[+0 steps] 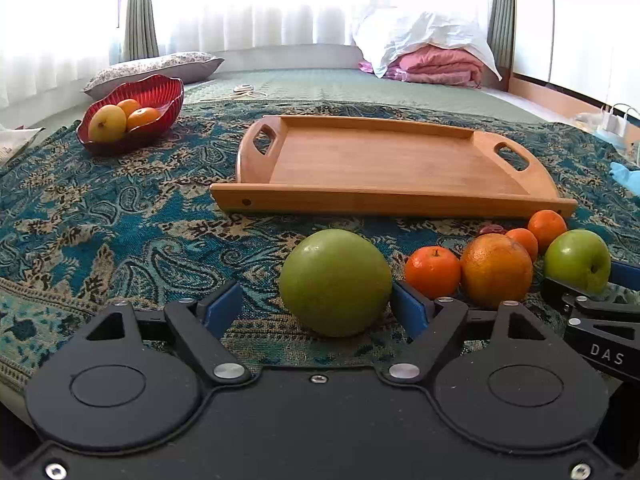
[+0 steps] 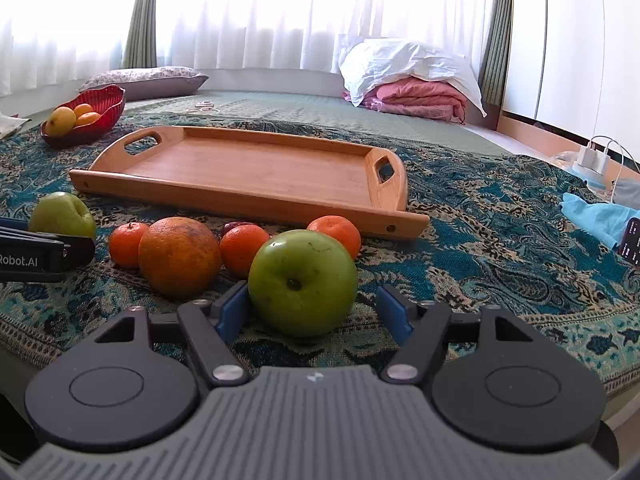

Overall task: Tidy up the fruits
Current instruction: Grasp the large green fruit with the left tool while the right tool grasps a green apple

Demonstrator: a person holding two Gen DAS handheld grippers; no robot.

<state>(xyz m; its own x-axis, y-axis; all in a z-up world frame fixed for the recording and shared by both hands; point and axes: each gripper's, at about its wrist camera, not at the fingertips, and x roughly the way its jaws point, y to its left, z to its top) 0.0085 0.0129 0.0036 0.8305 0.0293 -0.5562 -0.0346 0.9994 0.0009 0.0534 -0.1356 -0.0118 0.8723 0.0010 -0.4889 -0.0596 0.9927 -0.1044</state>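
Observation:
My left gripper (image 1: 318, 306) is open around a green apple (image 1: 335, 282) on the patterned cloth; the apple touches its right pad, with a gap at the left pad. My right gripper (image 2: 314, 312) is open around a second green apple (image 2: 303, 283), which touches its left pad. Between the apples lie a large orange (image 2: 179, 256) and small tangerines (image 2: 127, 244). An empty wooden tray (image 2: 256, 168) lies just behind the fruit. A red bowl (image 1: 132, 114) with a yellow fruit and oranges stands at the far left.
The patterned cloth (image 1: 120, 220) covers a bed. A pillow (image 1: 160, 66) and folded pink and white bedding (image 2: 412, 80) lie at the far end. A blue glove (image 2: 596, 216), a phone and a charger with cables lie at the right edge.

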